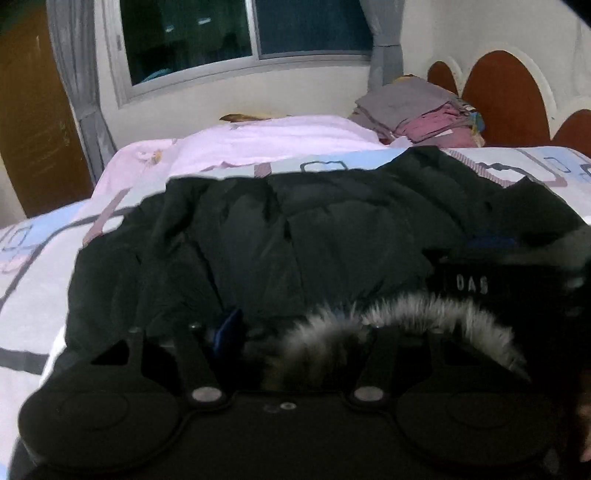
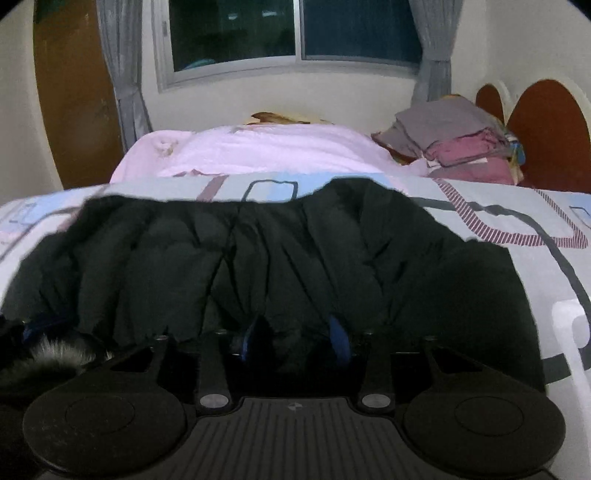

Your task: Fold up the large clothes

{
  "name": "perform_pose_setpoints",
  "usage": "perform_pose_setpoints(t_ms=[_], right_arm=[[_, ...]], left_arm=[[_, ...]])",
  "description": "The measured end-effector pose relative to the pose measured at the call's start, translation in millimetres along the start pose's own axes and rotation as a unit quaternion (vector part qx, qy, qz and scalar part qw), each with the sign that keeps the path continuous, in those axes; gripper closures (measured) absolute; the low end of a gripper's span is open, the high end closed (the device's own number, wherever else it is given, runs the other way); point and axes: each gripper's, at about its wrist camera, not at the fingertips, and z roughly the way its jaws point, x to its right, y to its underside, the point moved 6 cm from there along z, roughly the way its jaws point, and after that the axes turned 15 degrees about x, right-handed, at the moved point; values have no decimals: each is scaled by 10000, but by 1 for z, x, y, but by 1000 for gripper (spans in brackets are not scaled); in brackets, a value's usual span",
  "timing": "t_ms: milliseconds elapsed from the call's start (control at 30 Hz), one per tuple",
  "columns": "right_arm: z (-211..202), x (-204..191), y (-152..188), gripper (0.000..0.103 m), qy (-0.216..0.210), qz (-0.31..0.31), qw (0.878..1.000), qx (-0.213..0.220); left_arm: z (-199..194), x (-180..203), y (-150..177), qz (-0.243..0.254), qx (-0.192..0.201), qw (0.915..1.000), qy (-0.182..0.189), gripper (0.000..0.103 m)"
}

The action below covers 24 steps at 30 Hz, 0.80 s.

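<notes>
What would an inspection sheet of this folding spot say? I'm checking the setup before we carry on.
Surface: bed with patterned sheet.
Job's things: black coat spread out, fur trim at its near edge.
Clutter: stack of folded clothes by the headboard; pink blanket behind the coat.
Grippers: left gripper at the fur trim; right gripper at the coat's edge; grip unclear on both.
Cables: nothing seen.
Surroundings: dark window, grey curtains.
</notes>
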Motion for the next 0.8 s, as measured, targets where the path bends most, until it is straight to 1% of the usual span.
perform_pose_setpoints(t_ms=[67, 100, 133, 167, 200, 267, 300, 333, 367, 400, 467, 500, 567, 600, 633, 667, 700, 800], right_arm=[[-1, -2, -1, 60, 12, -97, 9999, -80], [-6, -2, -6, 60, 24, -81, 9998, -192], [-16, 1, -13, 60, 67, -6, 9998, -208], [-35, 6, -22, 60, 37, 103, 9999, -34], [-51, 8, -27, 55, -27, 162, 9998, 81], [-78, 3, -24, 40, -261, 249, 9993, 59], [-81, -1, -17, 40, -293, 186, 9994, -52], [-78, -5, -6, 40, -310, 111, 9991, -266], [-71, -5, 5, 40, -229, 167, 9986, -450], [-64, -2, 12, 40, -181, 299, 9977, -585], [-62, 1, 9, 40, -181, 314, 9970, -691], [-67, 1, 4, 40, -194, 274, 9973, -656], [-88, 6, -10, 40, -233, 369, 9983, -381], [-98, 10, -15, 40, -220, 418, 9985, -289], [-110, 12, -19, 40, -215, 454, 9986, -188], [-121, 12, -22, 40, -223, 486, 9985, -120], [-131, 13, -24, 40, -239, 520, 9983, -62], [-169, 16, -28, 40, -211, 501, 9985, 88]], left_arm=[[2, -4, -2, -34, -110, 9999, 55, 48], [-4, -3, -7, -21, -203, 9997, 99, 49], [-13, -6, -12, -59, -280, 9995, 113, 50], [-25, -9, -17, -115, -249, 9995, 141, 50], [-41, -11, -23, -145, -118, 9996, 204, 47], [-64, -10, -22, -59, 9, 9996, 291, 44], [-66, -7, -18, 34, -37, 9995, 322, 43], [-63, -4, -11, 122, -104, 9994, 304, 42], [-56, -1, -3, 314, -227, 9989, 250, 42], [-51, 1, 4, 456, -221, 9985, 204, 42], [-54, -1, 1, 385, -247, 9987, 217, 42], [-59, -3, -3, 392, -271, 9986, 213, 43], [-76, -7, -11, 453, -166, 9987, 145, 41], [-87, -7, -13, 474, -85, 9987, 157, 35], [-98, -8, -15, 487, -9, 9987, 146, 24], [-106, -8, -16, 499, 42, 9987, 124, 18], [-116, -7, -17, 516, 98, 9986, 118, 15], [-148, -5, -16, 581, 221, 9980, 154, 10]])
